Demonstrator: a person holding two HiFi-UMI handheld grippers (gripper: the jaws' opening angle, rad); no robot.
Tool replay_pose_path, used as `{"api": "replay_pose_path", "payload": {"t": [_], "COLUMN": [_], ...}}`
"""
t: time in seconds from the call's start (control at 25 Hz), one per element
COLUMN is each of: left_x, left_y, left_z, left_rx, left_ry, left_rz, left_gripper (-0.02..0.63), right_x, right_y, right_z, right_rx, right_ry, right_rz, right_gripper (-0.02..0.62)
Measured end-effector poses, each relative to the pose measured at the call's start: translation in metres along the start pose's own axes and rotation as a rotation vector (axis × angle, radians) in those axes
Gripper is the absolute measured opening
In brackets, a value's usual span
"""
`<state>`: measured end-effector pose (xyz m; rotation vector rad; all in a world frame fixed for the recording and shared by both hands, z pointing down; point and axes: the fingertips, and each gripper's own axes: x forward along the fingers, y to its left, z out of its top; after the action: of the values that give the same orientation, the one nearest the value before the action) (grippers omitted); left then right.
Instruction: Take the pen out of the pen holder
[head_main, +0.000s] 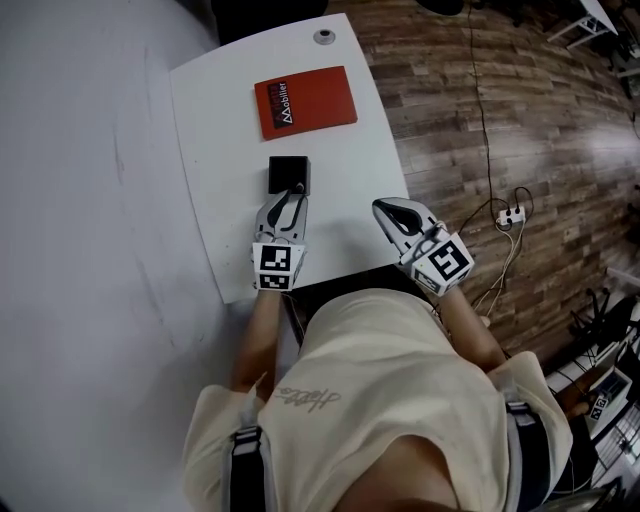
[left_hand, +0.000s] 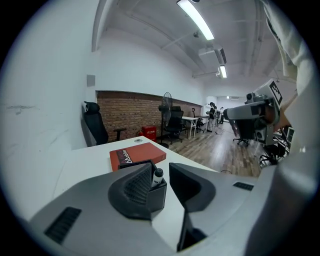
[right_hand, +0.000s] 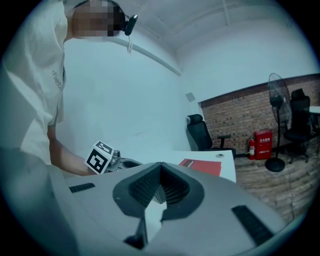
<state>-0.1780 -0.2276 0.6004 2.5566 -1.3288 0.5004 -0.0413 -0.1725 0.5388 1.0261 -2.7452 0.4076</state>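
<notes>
Inside black pen holder (left_hand: 158, 196) | pen (left_hand: 157, 176): white barrel, black cap

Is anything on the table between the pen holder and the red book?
No. The head view shows only bare table between the pen holder and the red book.

My white desk (head_main: 218, 140) has a red book (head_main: 305, 101), a black pen holder (head_main: 288, 173) nearer me, and a grommet (head_main: 324, 37) at the far edge.
</notes>
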Motion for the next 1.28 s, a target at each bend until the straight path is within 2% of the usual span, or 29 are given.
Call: {"api": "replay_pose_path", "payload": {"t": [0.56, 1.04, 1.28], "left_x": [0.029, 0.041, 0.04], "left_y": [0.0, 0.004, 0.007], "left_z": [-0.021, -0.015, -0.014], "left_rx": [0.038, -0.002, -0.006], "left_ry": [0.059, 0.035, 0.022], "left_rz": [-0.044, -0.044, -0.016], "left_gripper": [0.109, 0.103, 0.092], "right_x": [0.004, 0.006, 0.007], "right_y": [-0.004, -0.021, -0.025], "right_z": [-0.006, -0.006, -0.007], "right_rx": [0.02, 0.039, 0.045], "right_ry": [0.012, 0.018, 0.012], "right_rz": [-0.026, -0.051, -0.046], "right_gripper": [0.006, 0.006, 0.006]}}
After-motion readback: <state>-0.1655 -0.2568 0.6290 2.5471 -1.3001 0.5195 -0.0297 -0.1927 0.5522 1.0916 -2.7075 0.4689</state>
